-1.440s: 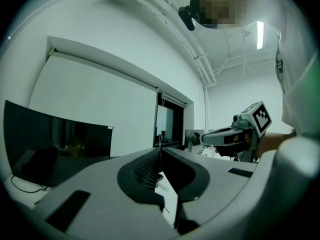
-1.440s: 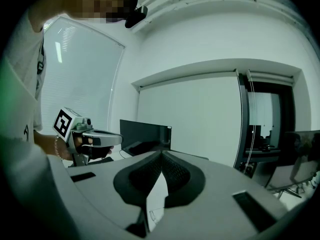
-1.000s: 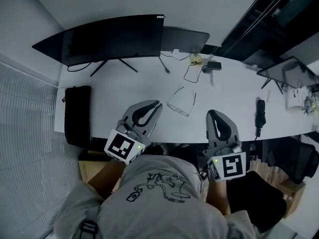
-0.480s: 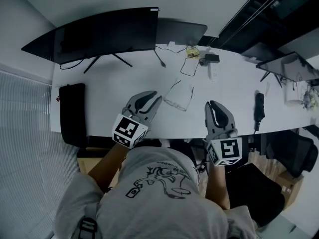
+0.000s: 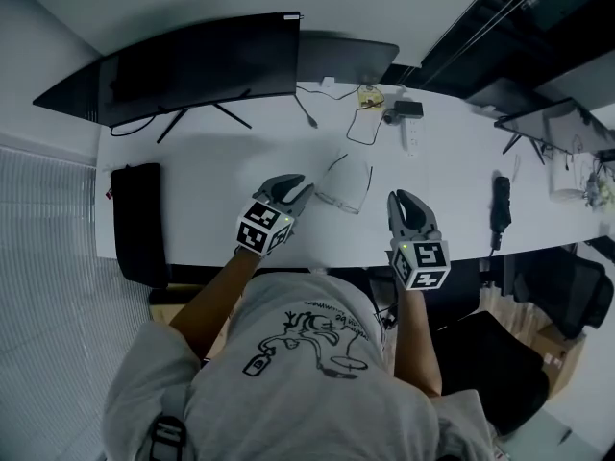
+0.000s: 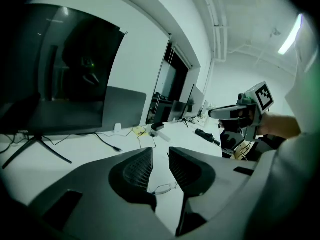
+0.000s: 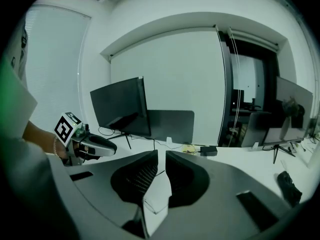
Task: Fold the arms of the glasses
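The glasses lie with arms open on the white surface, nearer its front edge. The left gripper is just beside them. Its jaws have just been opening and hold nothing. The right gripper is near, open only a crack, and holds nothing.

We see a white table bearing a black monitor and clear-rimmed glasses, a grey left gripper and right gripper with black-and-white square-patterned cubes, and a grey shirt with black line drawing.
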